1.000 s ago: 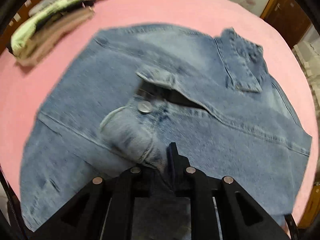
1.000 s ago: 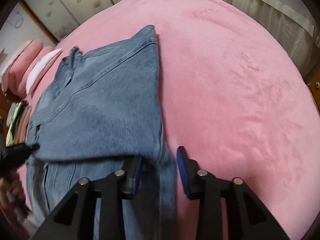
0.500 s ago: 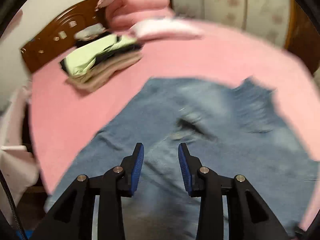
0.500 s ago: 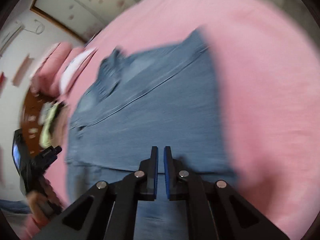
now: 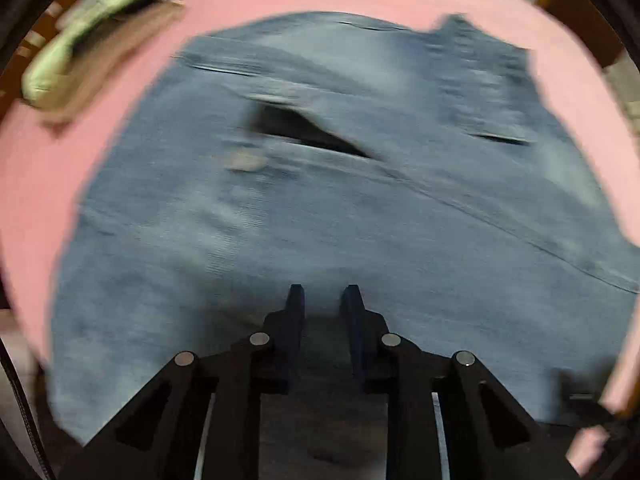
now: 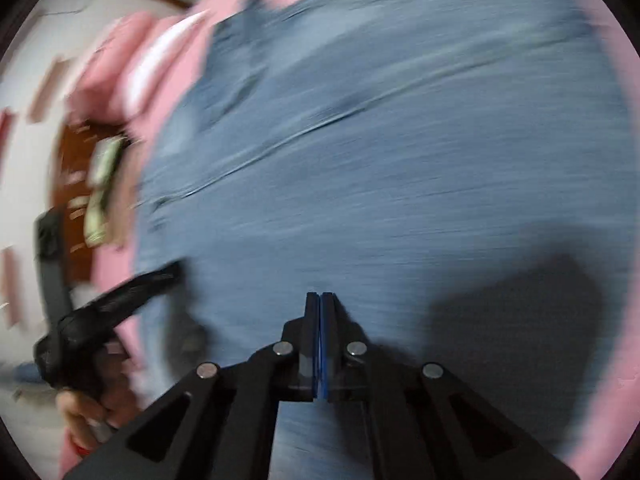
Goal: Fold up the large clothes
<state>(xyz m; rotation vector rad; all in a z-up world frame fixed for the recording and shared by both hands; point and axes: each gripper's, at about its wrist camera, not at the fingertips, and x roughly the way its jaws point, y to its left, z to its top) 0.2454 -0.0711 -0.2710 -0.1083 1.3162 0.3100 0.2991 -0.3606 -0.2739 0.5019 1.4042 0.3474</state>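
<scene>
Left gripper (image 5: 322,300): over denim jacket (image 5: 360,220), jaws parted, empty.
Right gripper (image 6: 320,304): over jacket, pads pressed together, nothing visibly between.
Jacket: flat on pink bedspread (image 5: 40,168).
Obscured: motion blur throughout.

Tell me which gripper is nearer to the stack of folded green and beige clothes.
Left. The left gripper hovers over the blue denim jacket on the stack's side; the right gripper is beyond it.

We recorded heavy motion blur in both views, even indoor light, fisheye bending at black rims, and a dark shadow on the denim jacket (image 6: 400,200).
</scene>
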